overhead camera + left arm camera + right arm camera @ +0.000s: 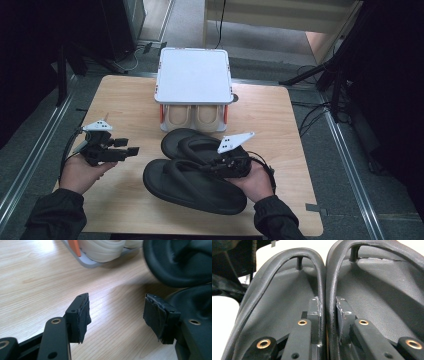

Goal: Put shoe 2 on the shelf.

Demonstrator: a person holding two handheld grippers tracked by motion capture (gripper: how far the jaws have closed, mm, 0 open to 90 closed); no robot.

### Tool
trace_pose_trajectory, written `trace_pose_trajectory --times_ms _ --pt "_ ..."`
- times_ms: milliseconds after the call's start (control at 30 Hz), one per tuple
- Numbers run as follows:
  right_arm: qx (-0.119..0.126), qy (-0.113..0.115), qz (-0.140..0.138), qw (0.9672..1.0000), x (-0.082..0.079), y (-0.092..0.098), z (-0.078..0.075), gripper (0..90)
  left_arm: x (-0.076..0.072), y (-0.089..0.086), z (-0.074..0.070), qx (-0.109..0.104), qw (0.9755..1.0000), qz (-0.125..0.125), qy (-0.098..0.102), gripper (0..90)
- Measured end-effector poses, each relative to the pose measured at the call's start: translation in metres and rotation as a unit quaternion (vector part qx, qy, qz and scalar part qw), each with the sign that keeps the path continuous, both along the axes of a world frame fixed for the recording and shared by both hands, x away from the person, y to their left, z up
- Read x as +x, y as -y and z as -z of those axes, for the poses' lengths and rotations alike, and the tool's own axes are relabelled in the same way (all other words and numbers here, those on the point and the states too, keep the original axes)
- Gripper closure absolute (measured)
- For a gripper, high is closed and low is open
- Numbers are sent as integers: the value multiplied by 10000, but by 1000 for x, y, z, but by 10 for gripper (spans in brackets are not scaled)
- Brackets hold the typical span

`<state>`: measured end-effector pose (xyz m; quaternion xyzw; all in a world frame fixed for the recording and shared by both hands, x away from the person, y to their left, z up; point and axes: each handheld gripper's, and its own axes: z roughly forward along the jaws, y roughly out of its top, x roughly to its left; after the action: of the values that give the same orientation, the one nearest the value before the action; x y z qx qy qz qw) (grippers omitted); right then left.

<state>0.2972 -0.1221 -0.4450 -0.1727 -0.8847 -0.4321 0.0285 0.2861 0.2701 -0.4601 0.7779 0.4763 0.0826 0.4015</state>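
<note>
Two black sandals (197, 170) lie just in front of the rack (194, 77). My right gripper (327, 312) pinches their adjoining straps (325, 285) together; one strap could slip out on lifting. My left gripper (116, 315) stands open, empty, beside them.

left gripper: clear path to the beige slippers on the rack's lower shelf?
Probably yes. The left gripper is open with nothing between its fingers, and bare table lies between it and the beige slippers under the white rack top. The black flip-flops sit off to the side.
</note>
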Motion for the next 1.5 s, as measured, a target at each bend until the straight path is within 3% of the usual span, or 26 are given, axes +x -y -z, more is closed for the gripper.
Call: trace_pose_trajectory --times_ms 600,1067,1500 --pt "7 90 -800 9968 22 -11 -60 770 -7 -9 2 -1 9998 -185 -11 387" --pt "-4 227 -728 9971 52 -23 -103 769 -10 -13 2 0 9997 -224 -30 388" --pt "-75 394 -249 9989 85 -34 -130 770 -10 -12 3 -6 9998 -210 -34 388"
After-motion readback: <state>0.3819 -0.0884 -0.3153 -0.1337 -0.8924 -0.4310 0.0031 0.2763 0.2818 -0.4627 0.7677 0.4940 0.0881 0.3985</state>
